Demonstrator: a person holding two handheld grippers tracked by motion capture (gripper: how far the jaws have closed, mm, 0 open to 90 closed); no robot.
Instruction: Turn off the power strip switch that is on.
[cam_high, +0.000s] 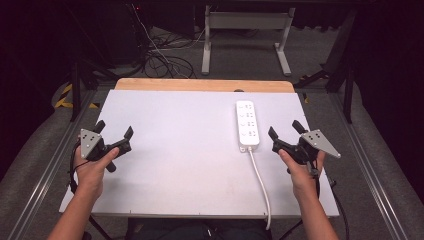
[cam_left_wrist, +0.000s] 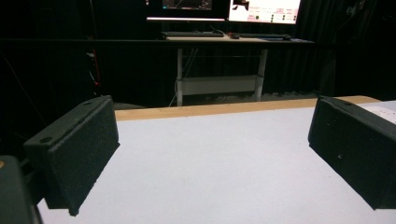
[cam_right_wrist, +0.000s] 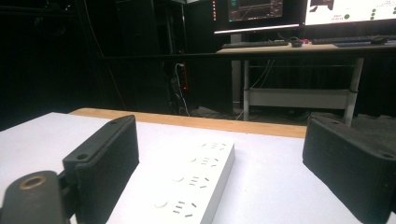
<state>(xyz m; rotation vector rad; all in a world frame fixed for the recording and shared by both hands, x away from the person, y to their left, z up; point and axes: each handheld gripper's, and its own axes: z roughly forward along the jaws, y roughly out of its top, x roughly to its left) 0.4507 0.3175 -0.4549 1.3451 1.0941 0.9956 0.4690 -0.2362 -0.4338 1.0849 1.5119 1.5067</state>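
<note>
From the high view I see the white power strip (cam_high: 248, 125) lying flat on the white bench (cam_high: 180, 150), on its right half, long side running away from me, sockets facing up. Its white cable (cam_high: 260, 180) leaves the near end and runs back off the bench's near edge.

My right gripper (cam_high: 286, 131) sits just to the right of the strip's near end, apart from it, fingers spread wide with nothing between them (the grey plate on top tilts outward). In the right gripper view the strip (cam_right_wrist: 198, 179) lies between the two black fingers (cam_right_wrist: 105, 163), nearer the left one; I cannot tell whether that finger touches it.

My left gripper (cam_high: 115, 129) rests near the bench's left edge, well apart from the strip, fingers also released and empty. In the left gripper view its fingers (cam_left_wrist: 74, 158) frame bare bench surface, with the wooden far edge (cam_left_wrist: 233, 108) beyond and a desk with monitors (cam_left_wrist: 264, 9) in the dark background.
</note>
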